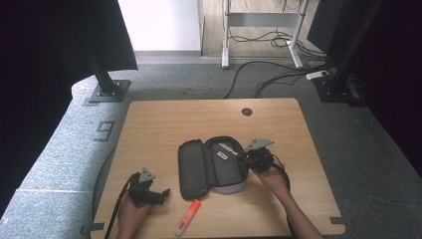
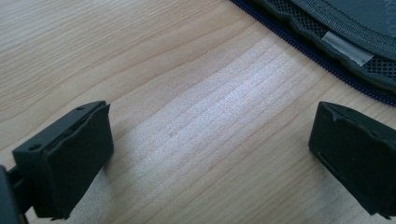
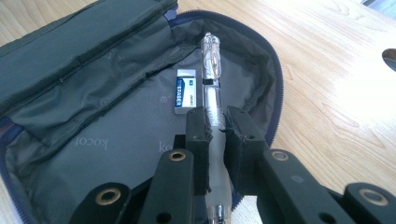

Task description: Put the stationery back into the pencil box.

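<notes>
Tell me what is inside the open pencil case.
An eraser lies in the pencil case. The right gripper holds a clear pen over it. Anything under the inner flap is hidden.

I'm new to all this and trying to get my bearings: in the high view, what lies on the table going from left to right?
Left gripper → marker → pencil case → right gripper, shut on a pen.
</notes>
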{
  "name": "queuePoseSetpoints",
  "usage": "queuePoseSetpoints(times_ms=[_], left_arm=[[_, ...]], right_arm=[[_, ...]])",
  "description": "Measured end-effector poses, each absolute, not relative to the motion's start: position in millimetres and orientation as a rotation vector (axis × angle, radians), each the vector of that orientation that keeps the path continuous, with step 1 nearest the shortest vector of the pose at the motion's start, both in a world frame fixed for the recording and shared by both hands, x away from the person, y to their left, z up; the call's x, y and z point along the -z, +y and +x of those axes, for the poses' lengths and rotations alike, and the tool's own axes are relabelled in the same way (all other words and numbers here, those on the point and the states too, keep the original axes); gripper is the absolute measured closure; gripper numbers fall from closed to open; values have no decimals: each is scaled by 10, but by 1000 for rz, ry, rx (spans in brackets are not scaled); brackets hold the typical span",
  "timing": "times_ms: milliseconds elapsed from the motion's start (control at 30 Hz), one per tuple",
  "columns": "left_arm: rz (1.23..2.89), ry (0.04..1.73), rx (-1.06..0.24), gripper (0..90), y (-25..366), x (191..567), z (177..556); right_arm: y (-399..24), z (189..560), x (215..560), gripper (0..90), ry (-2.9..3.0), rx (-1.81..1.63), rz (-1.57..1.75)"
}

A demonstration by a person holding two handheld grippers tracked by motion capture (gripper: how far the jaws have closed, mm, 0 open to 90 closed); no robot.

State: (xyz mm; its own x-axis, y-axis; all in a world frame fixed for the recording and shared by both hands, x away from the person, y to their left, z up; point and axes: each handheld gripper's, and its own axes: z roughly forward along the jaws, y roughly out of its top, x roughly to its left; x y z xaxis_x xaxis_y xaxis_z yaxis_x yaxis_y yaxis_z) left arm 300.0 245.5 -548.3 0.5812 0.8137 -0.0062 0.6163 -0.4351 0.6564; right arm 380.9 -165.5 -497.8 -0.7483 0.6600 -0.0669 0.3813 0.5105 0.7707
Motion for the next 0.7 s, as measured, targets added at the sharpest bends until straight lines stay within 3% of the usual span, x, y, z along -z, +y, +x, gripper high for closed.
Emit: queuePoseSetpoints(times_ms=[700], left_arm=[[2195, 1133, -416, 0, 2455, 5483, 3000]], right_arm=[[-1443, 3976, 5206, 782, 2447, -1048, 905]])
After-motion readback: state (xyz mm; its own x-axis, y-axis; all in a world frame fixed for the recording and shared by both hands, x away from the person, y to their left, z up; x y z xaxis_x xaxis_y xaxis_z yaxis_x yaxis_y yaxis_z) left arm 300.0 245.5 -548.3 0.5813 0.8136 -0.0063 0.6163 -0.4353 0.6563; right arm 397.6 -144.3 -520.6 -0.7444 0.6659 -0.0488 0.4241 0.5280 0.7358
